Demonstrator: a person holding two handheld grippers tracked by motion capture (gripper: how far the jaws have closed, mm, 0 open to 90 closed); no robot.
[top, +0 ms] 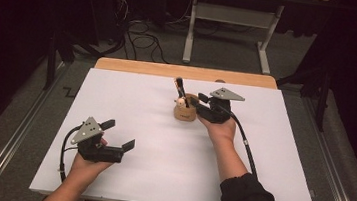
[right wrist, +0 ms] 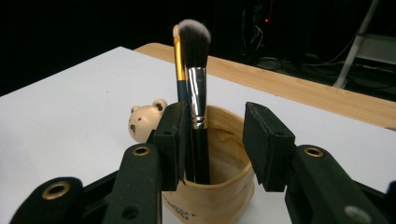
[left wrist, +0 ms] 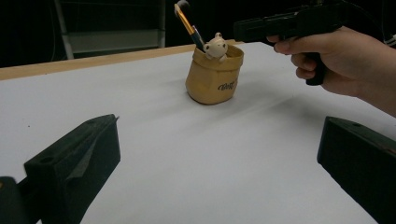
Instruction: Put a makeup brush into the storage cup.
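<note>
A tan pouch-shaped cup (top: pixel 184 112) with a small bear head (right wrist: pixel 144 122) on its rim stands at the far middle of the white table top. Two makeup brushes stand in it: a black-handled one with a dark, white-tipped head (right wrist: pixel 198 93) and a slimmer one with a gold ferrule (right wrist: pixel 178 60). My right gripper (right wrist: pixel 212 135) hovers at the cup's mouth, open. The black brush stands between its jaws, close against the left pad (right wrist: pixel 173 140), with a clear gap to the other pad. My left gripper (top: pixel 121 135) rests open and empty at the near left, facing the cup (left wrist: pixel 214 79).
The white sheet (top: pixel 133 176) covers a wooden table whose bare edge (top: pixel 184 72) shows at the back. Beyond it stand a white desk frame (top: pixel 228 35) and cables on the floor. A broad bare stretch lies between the left gripper and the cup.
</note>
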